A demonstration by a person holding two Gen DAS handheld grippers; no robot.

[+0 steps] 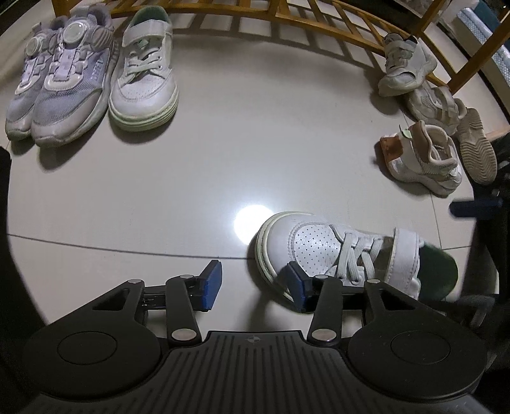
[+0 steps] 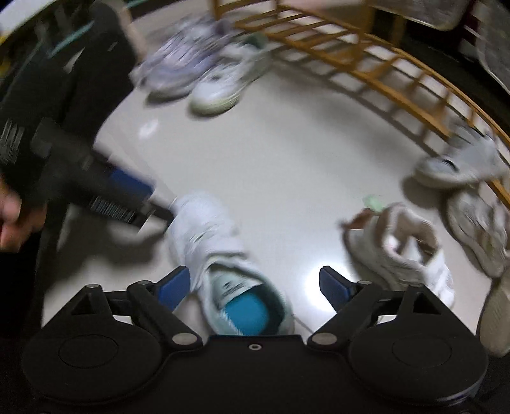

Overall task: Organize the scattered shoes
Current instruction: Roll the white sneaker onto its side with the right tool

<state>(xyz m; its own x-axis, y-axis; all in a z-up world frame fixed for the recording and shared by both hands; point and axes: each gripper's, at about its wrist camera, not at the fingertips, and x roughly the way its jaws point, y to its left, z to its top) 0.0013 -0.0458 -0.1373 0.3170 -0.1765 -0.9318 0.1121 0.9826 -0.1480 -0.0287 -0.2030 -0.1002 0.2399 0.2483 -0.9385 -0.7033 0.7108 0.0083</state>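
Observation:
A white strap sneaker (image 1: 334, 251) lies on the pale tile floor, toe to the left in the left wrist view. My left gripper (image 1: 255, 286) is open with only floor between its blue pads; its right finger (image 1: 298, 286) sits at the sneaker's toe. In the blurred right wrist view my right gripper (image 2: 253, 286) stands wide open over the same sneaker (image 2: 210, 242). The heel opening with its blue insole lies between the fingers, nearer the left one, and neither pad presses on it. The matching white sneaker (image 1: 145, 76) stands by a lilac pair (image 1: 60, 82) at the far left.
A wooden slatted rack (image 1: 318, 25) curves along the back. Several beige and white shoes lie jumbled at the right, one on its side (image 1: 424, 159), another against the rack (image 1: 404, 67). A hand (image 2: 9, 219) holds the left gripper (image 2: 127, 191).

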